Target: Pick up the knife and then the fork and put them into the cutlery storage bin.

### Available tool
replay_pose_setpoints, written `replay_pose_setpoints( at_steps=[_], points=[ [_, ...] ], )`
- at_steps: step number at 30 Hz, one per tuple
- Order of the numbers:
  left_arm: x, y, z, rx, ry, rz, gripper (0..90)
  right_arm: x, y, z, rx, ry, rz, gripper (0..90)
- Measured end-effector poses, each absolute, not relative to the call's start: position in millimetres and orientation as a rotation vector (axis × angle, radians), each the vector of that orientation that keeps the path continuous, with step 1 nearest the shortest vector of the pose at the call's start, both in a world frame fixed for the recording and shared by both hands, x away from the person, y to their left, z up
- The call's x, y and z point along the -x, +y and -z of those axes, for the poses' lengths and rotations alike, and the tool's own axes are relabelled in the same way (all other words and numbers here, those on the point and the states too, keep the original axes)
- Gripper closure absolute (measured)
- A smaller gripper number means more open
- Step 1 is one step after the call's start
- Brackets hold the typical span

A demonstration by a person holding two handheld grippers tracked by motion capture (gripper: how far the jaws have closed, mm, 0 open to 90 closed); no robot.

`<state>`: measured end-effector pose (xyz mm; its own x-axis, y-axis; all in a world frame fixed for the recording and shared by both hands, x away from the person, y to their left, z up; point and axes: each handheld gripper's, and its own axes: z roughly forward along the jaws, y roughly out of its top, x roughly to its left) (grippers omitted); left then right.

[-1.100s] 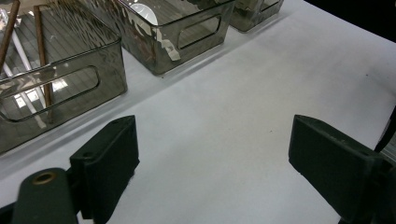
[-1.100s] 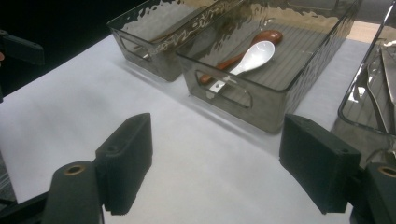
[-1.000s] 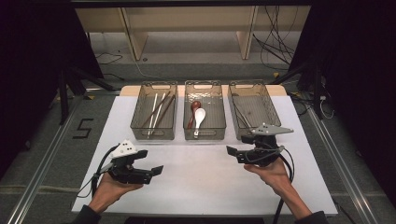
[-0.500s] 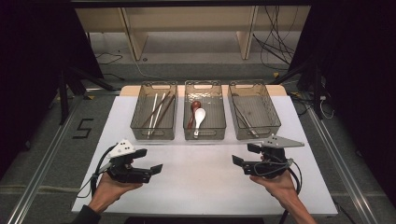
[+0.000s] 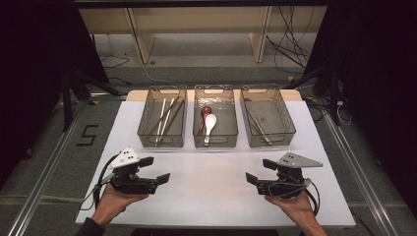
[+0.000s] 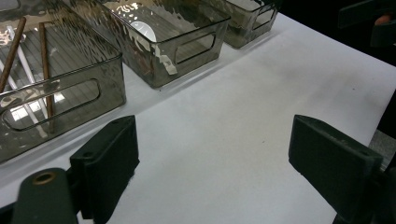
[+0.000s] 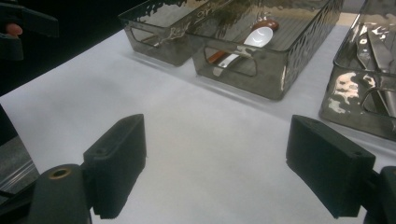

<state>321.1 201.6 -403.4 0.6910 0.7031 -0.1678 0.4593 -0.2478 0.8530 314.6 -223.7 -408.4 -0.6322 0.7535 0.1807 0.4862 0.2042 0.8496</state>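
Three smoked clear bins stand in a row at the back of the white table (image 5: 211,201). The left bin (image 5: 161,140) holds chopsticks (image 5: 167,118). In the middle bin (image 5: 215,143) lie a white spoon (image 5: 210,123) and a brown spoon (image 5: 204,114). Metal utensils (image 5: 258,127) lie in the right bin (image 5: 291,132). My left gripper (image 5: 155,169) rests in a hand near the front left, open, with nothing between its jaws (image 6: 215,163). My right gripper (image 5: 260,171) is at the front right; its jaws have just been opening and stand wide with only bare table between them (image 7: 215,163).
Both grippers point inward across the front strip of the table, apart from each other and from the bins. Dark floor, rails and cables surround the table; a wooden shelf frame (image 5: 196,29) stands behind it.
The right hand has drawn back from the right bin toward the table's front edge and sunk slightly. The left hand and the bins' contents have not moved.
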Motion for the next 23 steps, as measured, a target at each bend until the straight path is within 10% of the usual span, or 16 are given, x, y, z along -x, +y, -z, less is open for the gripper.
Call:
replay_pose_setpoints(
  at_steps=[23],
  points=[
    [-322.2, 199.4, 404.8, -1.915, 0.898, -0.3, 15.2, -315.9, -225.7, 409.4, -1.181, 2.207, -1.385, 20.7]
  ],
)
